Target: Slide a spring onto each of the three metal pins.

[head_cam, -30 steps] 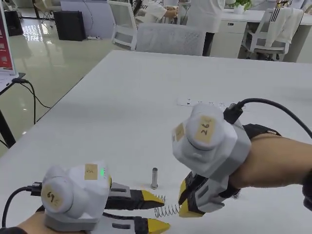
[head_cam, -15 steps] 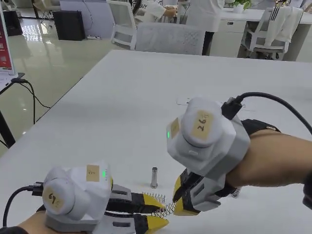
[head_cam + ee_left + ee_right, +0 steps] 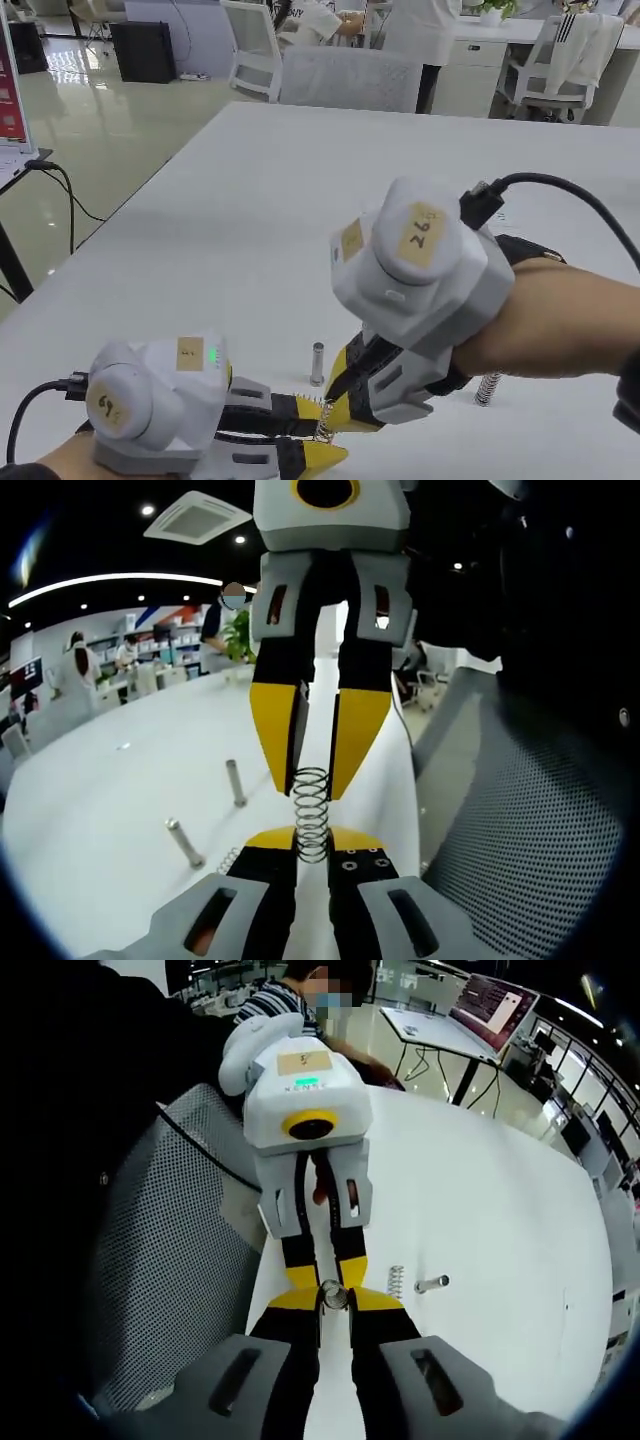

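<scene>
A small steel spring is caught between both grippers, which meet tip to tip low over the white table. My left gripper is shut on its near end. My right gripper comes in from opposite and is shut on the far end. In the right gripper view the spring shows end-on between my right gripper's yellow tips. One metal pin stands upright just behind the joined tips. The left gripper view shows two pins, both bare. A second spring lies on the table under my right forearm.
The table stretches wide and bare beyond the pin. A loose spring and a pin sit close together beside the grippers. Chairs and people stand past the far edge. A black cable trails from my right gripper.
My right gripper has moved left and a little lower with the spring, bringing it between my left gripper's jaws. The left gripper has barely moved.
</scene>
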`<act>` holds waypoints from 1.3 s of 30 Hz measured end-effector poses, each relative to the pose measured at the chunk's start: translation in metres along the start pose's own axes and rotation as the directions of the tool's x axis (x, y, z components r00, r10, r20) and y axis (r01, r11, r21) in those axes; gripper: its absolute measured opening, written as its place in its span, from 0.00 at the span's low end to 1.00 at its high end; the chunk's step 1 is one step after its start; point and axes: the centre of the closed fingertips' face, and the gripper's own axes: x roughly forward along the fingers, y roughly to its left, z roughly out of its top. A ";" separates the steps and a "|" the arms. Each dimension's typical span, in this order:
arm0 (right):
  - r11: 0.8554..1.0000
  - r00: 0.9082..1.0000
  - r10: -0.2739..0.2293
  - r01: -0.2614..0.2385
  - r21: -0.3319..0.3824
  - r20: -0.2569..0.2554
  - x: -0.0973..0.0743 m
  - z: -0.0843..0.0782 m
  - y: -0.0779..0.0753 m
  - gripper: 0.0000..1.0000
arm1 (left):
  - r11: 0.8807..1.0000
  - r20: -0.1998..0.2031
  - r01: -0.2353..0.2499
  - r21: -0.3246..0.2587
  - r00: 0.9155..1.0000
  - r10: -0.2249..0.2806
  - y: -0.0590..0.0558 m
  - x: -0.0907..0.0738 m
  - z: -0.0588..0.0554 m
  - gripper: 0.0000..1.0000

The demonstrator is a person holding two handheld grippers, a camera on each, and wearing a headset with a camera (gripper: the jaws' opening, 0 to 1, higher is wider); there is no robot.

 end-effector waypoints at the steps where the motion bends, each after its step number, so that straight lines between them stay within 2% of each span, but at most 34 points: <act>1: 1.000 1.000 0.002 -0.002 -0.001 0.000 0.000 0.000 0.000 0.08 | 1.000 -0.001 0.000 0.001 1.000 0.000 0.000 0.000 0.000 0.03; 9: 1.000 1.000 0.018 -0.018 0.007 0.003 0.004 -0.002 0.002 0.10 | 1.000 0.006 -0.004 0.008 1.000 0.004 0.001 -0.001 0.002 0.03; 21: 0.999 0.999 0.032 -0.032 0.022 0.000 0.012 -0.004 0.003 0.09 | 1.000 0.018 0.001 0.016 1.000 -0.002 -0.001 -0.001 0.006 0.03; 30: 0.999 0.999 0.032 -0.032 0.031 -0.005 0.011 -0.005 0.002 0.08 | 1.000 0.038 0.003 -0.010 0.999 -0.003 0.000 -0.001 0.008 0.03; 39: 0.999 0.999 0.019 -0.018 0.042 -0.026 0.008 -0.013 -0.003 0.08 | 0.999 0.024 -0.022 -0.047 0.999 0.023 0.006 -0.004 0.002 0.13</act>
